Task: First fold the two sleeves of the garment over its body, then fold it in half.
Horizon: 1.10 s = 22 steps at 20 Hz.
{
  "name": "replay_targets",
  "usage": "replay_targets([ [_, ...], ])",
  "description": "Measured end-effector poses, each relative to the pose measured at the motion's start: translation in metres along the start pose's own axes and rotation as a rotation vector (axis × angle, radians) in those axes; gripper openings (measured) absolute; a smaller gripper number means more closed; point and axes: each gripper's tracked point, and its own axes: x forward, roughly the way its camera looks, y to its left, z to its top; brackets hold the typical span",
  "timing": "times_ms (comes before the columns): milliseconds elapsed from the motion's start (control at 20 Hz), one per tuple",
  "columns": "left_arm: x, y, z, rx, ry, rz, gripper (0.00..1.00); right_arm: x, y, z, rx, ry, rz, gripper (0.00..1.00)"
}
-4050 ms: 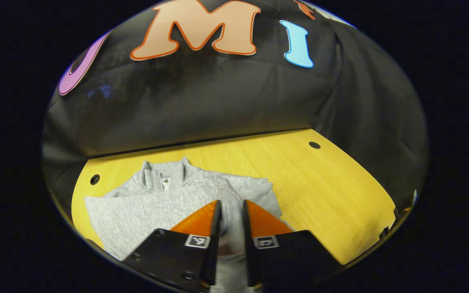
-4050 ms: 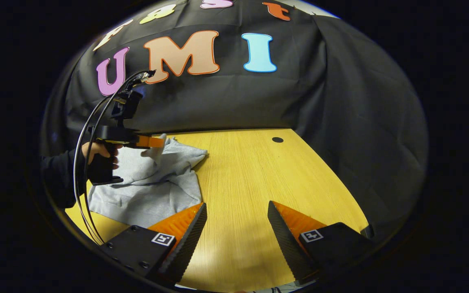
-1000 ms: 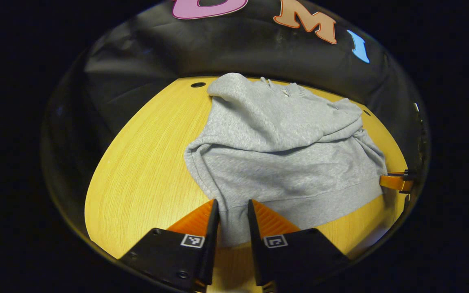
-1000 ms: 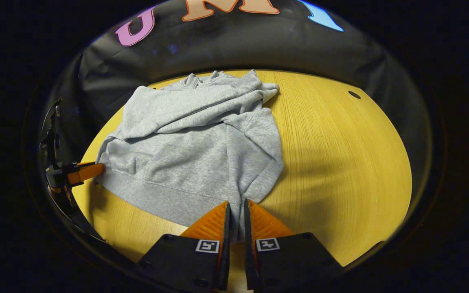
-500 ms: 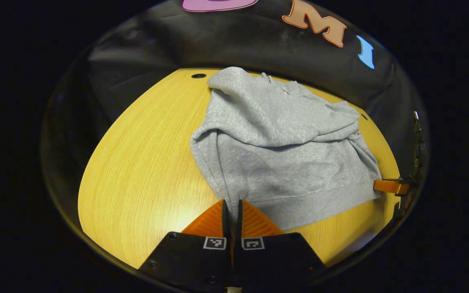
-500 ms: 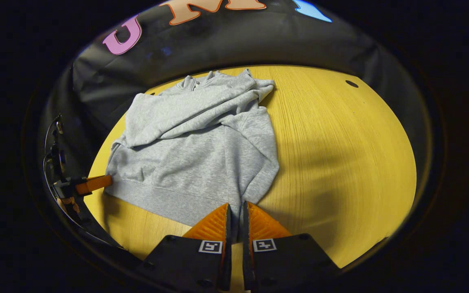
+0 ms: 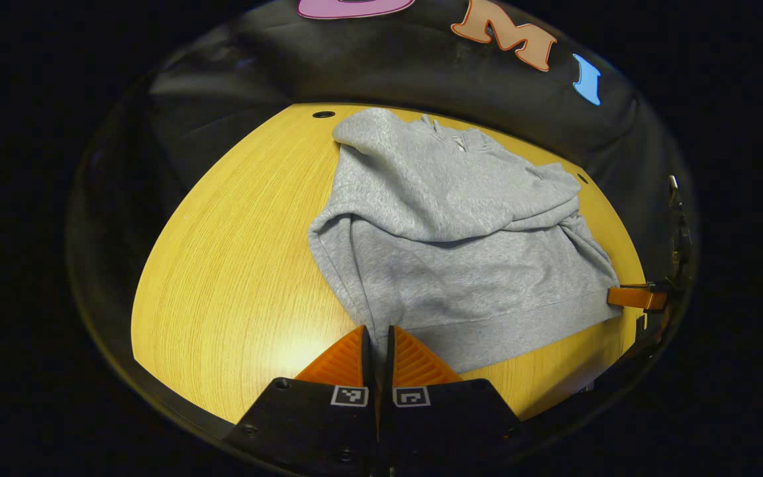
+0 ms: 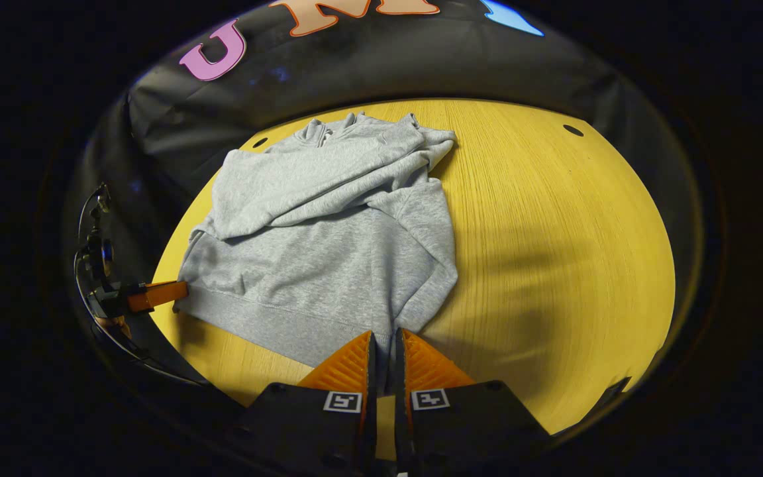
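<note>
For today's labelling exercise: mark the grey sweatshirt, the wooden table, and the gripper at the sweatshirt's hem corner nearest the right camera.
grey sweatshirt (image 8: pixel 328 265): right gripper view, middle of its body.
wooden table (image 8: pixel 554 252): right gripper view, bare top.
right gripper (image 8: pixel 382 344): right gripper view, between its fingertips at the hem.

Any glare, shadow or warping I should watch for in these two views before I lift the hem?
Left gripper view: a bright glare patch on the table beside the left tool; fisheye bows the table edge. Right gripper view: soft shadows fall across the table right of the sweater; the image is sharp.
</note>
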Motion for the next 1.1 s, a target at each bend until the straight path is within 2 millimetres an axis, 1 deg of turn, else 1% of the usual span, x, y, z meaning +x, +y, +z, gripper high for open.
replay_targets([
  [150, -0.004, -0.001, 0.009, -0.007, -0.011, 0.006, 0.00, -0.010, 0.004, 0.016, 0.045, -0.033, 0.029, 0.13],
  [250, -0.009, -0.002, 0.023, -0.004, -0.033, 0.004, 0.00, -0.018, 0.007, 0.033, 0.094, -0.055, 0.055, 0.13],
  [350, -0.013, -0.004, 0.042, 0.009, -0.066, -0.002, 0.00, -0.024, 0.008, 0.051, 0.124, -0.073, 0.075, 0.13],
  [450, -0.016, -0.007, 0.059, 0.011, -0.093, -0.009, 0.00, -0.026, 0.006, 0.072, 0.129, -0.107, 0.085, 0.13],
  [600, -0.017, -0.008, 0.077, 0.012, -0.102, -0.010, 0.00, -0.031, 0.009, 0.100, 0.162, -0.140, 0.109, 0.13],
  [700, -0.014, -0.007, 0.091, 0.004, -0.104, -0.009, 0.00, -0.031, 0.012, 0.115, 0.190, -0.147, 0.125, 0.13],
  [850, -0.007, -0.005, 0.105, -0.042, -0.091, -0.018, 0.00, -0.027, 0.016, 0.136, 0.246, -0.148, 0.151, 0.13],
  [1100, 0.005, -0.002, 0.131, -0.127, -0.060, -0.042, 0.00, -0.013, 0.023, 0.169, 0.350, -0.139, 0.180, 0.13],
])
